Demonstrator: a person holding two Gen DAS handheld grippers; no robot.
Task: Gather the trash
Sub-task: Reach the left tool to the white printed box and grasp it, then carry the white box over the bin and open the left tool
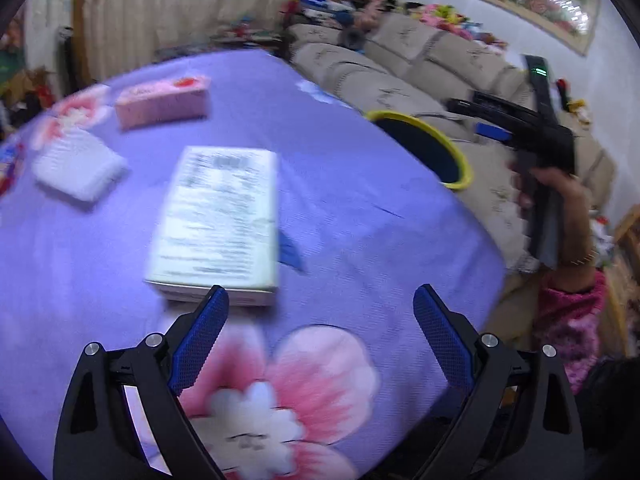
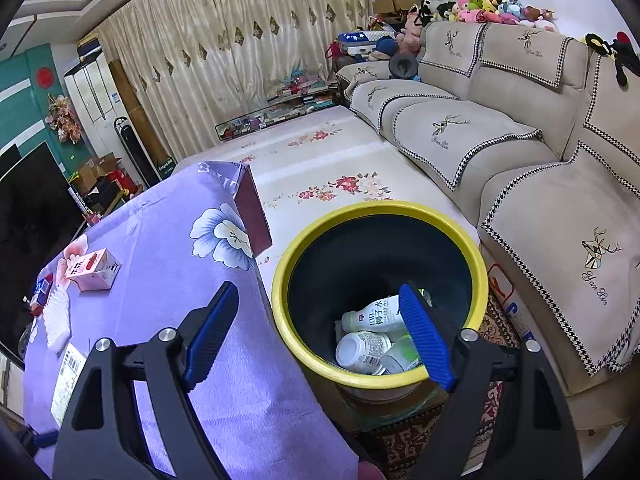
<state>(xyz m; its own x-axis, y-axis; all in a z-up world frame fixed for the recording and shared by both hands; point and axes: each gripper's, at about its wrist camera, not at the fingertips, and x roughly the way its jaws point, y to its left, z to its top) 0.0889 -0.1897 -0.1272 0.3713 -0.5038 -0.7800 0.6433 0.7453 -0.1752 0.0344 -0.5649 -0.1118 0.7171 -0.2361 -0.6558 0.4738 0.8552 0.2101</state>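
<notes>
With both my left tongs (image 1: 320,322) and right tongs (image 2: 320,334) apart and empty, I count one white carton (image 1: 218,224), one pink carton (image 1: 164,102) and one white wrapper (image 1: 78,170) on the bench (image 1: 360,208), three bottles (image 2: 376,338) in the yellow-rimmed bin (image 2: 280,276); the flat carton may slip when pinched.

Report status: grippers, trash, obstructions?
Left gripper open, near white box. Right gripper open, empty, over yellow bin; bottles inside. Nothing blocking.

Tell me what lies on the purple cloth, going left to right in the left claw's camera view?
White ridged packet → pink carton → white printed box, then off the table's edge the yellow-rimmed bin.
</notes>
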